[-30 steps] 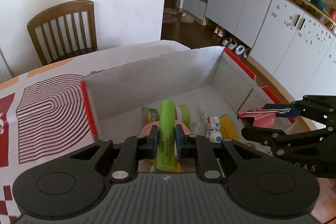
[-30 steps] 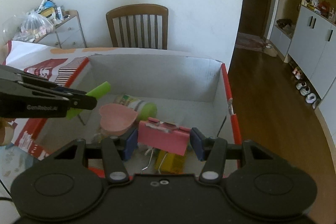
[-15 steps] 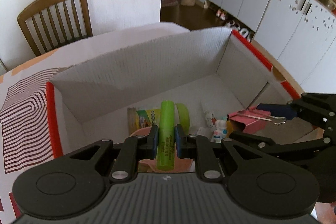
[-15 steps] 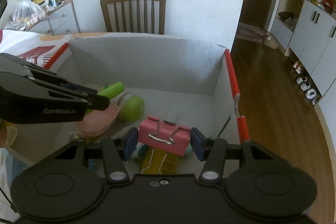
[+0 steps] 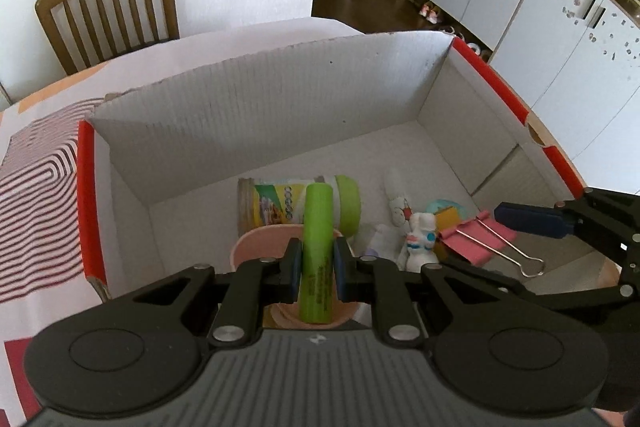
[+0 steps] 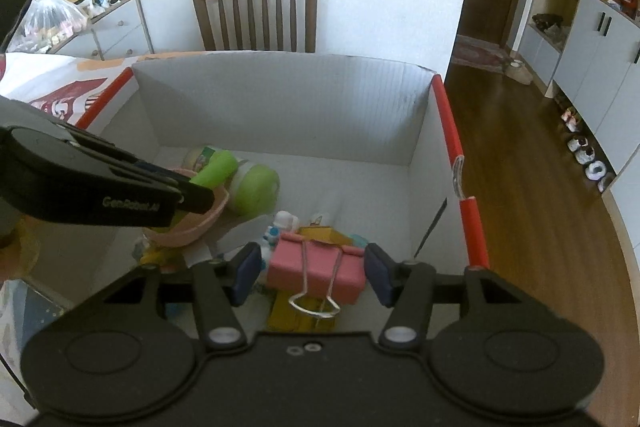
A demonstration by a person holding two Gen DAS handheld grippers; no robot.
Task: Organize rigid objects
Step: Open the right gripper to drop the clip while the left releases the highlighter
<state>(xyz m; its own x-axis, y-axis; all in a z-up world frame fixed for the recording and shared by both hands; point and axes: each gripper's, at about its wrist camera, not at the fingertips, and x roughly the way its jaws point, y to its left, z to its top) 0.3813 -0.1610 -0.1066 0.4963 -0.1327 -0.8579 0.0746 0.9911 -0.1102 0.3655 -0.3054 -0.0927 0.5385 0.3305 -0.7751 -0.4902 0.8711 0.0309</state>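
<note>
Lime-green plastic, smooth and cylindrical: the marker-like tube (image 5: pixel 317 251) sits clenched in the left tongs (image 5: pixel 316 269), gripped across its lower half, over a pink heart-shaped dish (image 5: pixel 256 247) inside the white corrugated cardboard box with red edges (image 5: pixel 264 115). It looks light, stiff and rather slippery (a round barrel can roll), so a hold across the middle suits it. The right tongs (image 5: pixel 496 239) enter from the side.

From the right wrist, the pink metal binder clip with wire handles (image 6: pixel 318 273) lies between the pads (image 6: pixel 246 273) of the right tongs (image 6: pixel 312 277), whose jaws are opening, gaps showing on both sides. It rests on a yellow packet (image 6: pixel 288 315) in the box; it is light and rigid, best pinched across its flat body.
</note>
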